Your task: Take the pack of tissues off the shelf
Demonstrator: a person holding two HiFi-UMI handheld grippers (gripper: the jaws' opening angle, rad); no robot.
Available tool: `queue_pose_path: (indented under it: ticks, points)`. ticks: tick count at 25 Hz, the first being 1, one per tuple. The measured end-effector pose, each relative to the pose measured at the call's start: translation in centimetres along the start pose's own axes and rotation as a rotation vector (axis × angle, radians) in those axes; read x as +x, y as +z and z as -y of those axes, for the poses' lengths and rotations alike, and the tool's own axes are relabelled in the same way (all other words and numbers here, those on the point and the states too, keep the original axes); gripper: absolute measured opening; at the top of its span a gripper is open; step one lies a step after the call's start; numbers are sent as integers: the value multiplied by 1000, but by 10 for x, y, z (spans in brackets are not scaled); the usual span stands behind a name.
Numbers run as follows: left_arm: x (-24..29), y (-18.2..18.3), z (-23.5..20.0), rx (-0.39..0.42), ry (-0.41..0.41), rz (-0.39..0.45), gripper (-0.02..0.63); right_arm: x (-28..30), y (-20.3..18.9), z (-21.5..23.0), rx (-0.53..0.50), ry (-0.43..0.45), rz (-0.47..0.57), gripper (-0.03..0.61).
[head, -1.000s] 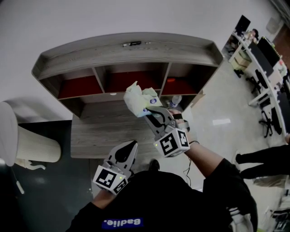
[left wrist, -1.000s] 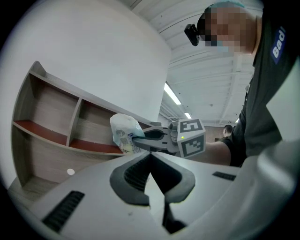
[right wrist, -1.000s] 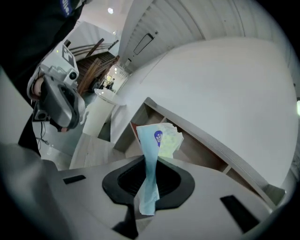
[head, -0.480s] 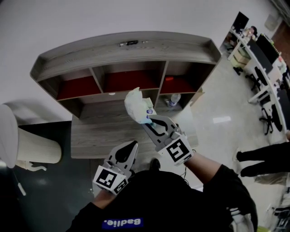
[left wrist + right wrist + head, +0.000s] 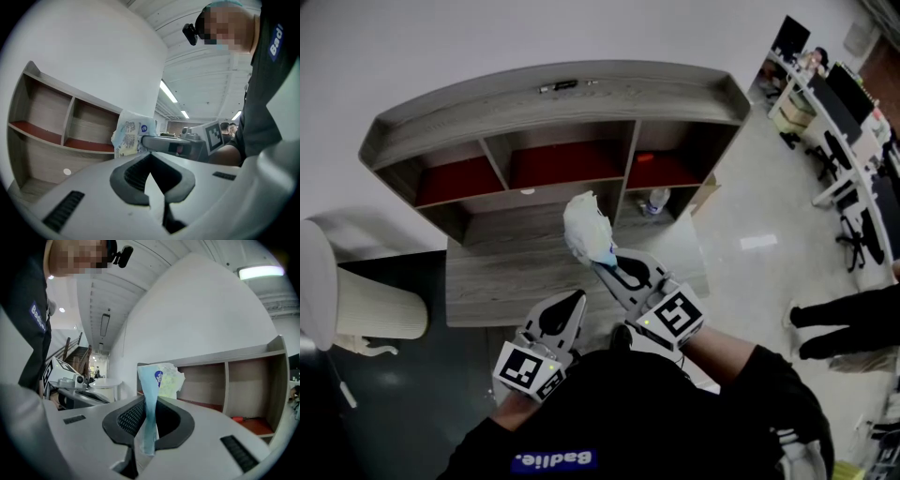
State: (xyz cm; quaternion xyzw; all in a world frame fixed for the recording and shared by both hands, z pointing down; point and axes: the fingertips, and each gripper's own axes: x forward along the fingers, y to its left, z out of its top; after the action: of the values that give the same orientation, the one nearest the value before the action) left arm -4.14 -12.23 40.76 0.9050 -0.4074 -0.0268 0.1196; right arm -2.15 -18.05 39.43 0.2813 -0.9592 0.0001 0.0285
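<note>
The pack of tissues (image 5: 585, 228) is a pale crinkled packet with a blue round label. It hangs in the air in front of the wooden shelf (image 5: 553, 98), clear of its compartments. My right gripper (image 5: 600, 262) is shut on the pack's lower edge. In the right gripper view the pack (image 5: 159, 378) stands upright with its blue seam pinched between the pads of the right gripper (image 5: 148, 422). My left gripper (image 5: 576, 302) is low near my body, shut and empty. The left gripper view shows the pack (image 5: 127, 136) ahead of the left gripper (image 5: 151, 180).
The shelf has red-floored compartments above a lower wooden ledge (image 5: 511, 277). A small red thing (image 5: 645, 158) lies in the right compartment, and a clear bottle (image 5: 655, 200) stands below it. A cream ribbed cylinder (image 5: 370, 305) is at left. A person's legs (image 5: 844, 323) are at right.
My right gripper has drawn the pack back from the shelf toward my body and rolled, so the pack now shows edge-on. The left gripper has stayed put.
</note>
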Motion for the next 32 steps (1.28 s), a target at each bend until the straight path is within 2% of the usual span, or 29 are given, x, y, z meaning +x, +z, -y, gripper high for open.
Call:
queue_pose_path:
  ticks: [10,20,32]
  points:
    - [1,-4,9,7,-27,-7,-2,-11,-7,0,85,-31,12,60]
    - [3,-2,9,1,-39,-5,-2,-14,-14,0,116,-41,-1,60]
    - [5,0,7,-2,-40,-3,-2,-11,-16,0,109,-37,-8,60]
